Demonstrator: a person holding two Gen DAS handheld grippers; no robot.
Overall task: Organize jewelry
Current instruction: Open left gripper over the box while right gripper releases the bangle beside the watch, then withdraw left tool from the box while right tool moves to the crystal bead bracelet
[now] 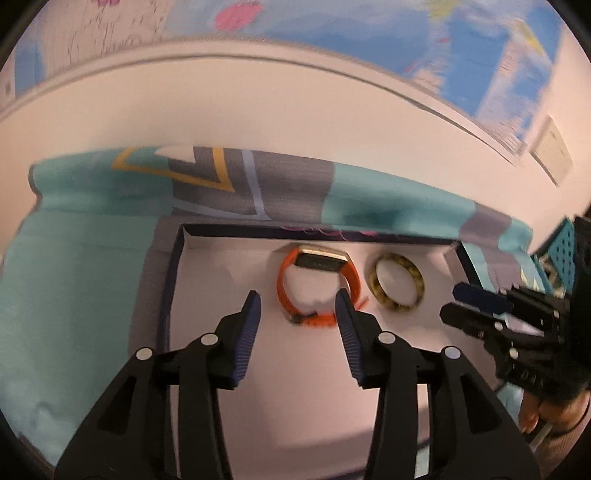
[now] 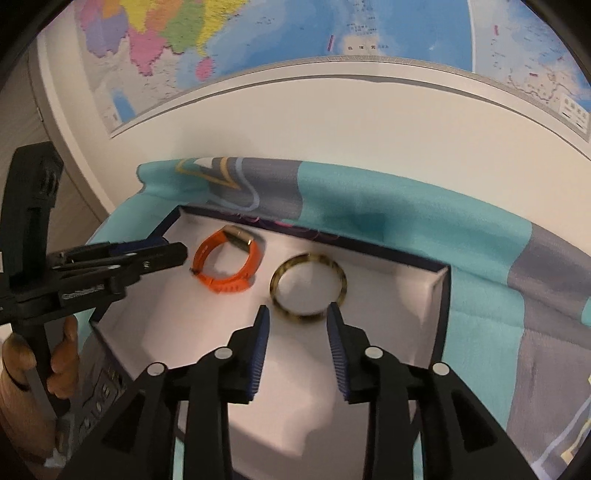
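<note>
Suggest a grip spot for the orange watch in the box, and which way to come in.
Take the orange watch by the strap loop nearest the left gripper, across the thin band, coming down from above. It lies on its side in the white box with the gold case at the far end; the strap is narrow enough for the jaws. Keep clear of the bangle beside it.

Box [image 2: 441,295]: lay on the cloth [image 2: 424,229], before the wall map [image 2: 258,33].
Watch [image 2: 227,264]: inside the box, left of the bangle.
Bangle [image 2: 308,284]: inside the box, just beside the watch.
</note>
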